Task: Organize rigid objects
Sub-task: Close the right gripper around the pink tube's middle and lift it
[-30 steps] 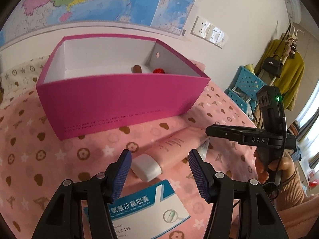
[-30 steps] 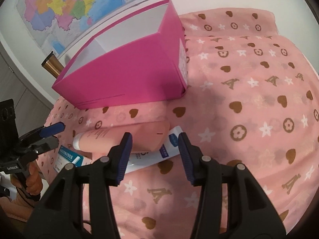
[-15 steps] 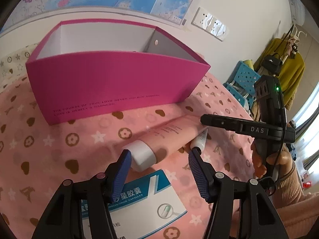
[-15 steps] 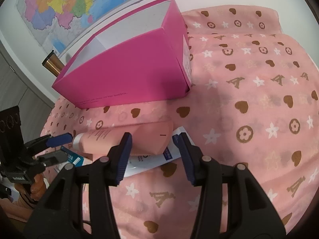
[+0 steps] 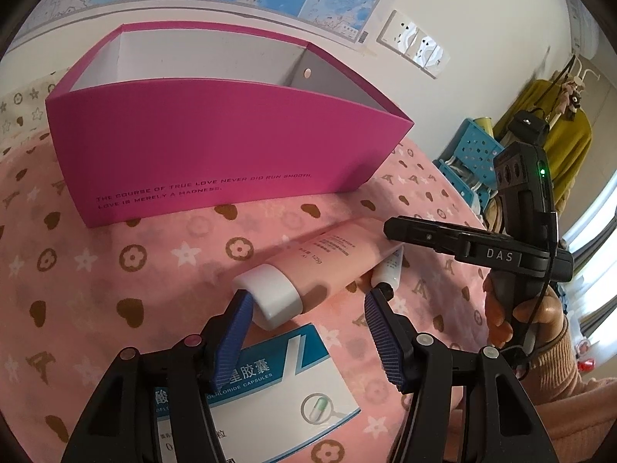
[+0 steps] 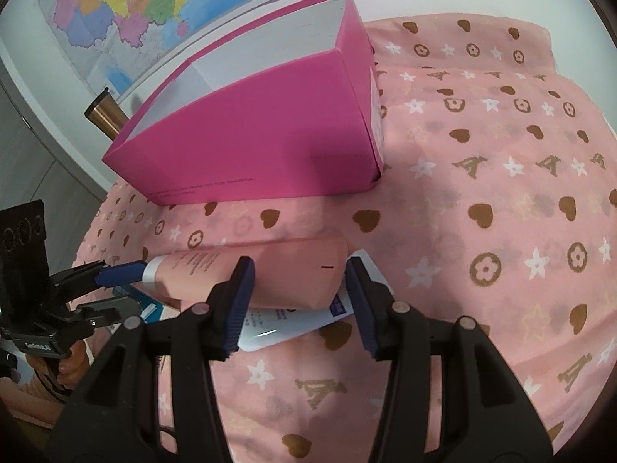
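A pink tube (image 5: 331, 262) with a white cap (image 5: 270, 297) lies on the patterned pink cloth in front of a tall magenta box (image 5: 216, 154). My left gripper (image 5: 308, 308) is open, its left pad beside the cap. Under the tube lie a small white tube (image 5: 389, 270) and a blue-and-white medicine box (image 5: 289, 382). In the right wrist view my right gripper (image 6: 299, 281) is open and straddles the flat end of the pink tube (image 6: 293, 274), which rests on the white tube (image 6: 293, 320). The magenta box (image 6: 262, 142) stands behind.
A hand (image 5: 513, 316) holds the right gripper (image 5: 401, 235) over the tube's far end. The left gripper (image 6: 127, 289) shows at the left edge. A copper cylinder (image 6: 104, 115) stands behind the box. Wall sockets (image 5: 412, 42), a blue basket (image 5: 470, 154) and a yellow garment (image 5: 559, 142) are at the right.
My left gripper has tilted and come closer, so the cap now sits by its left pad and the box's inside is hidden. My right gripper's fingers now flank the tube's flat end.
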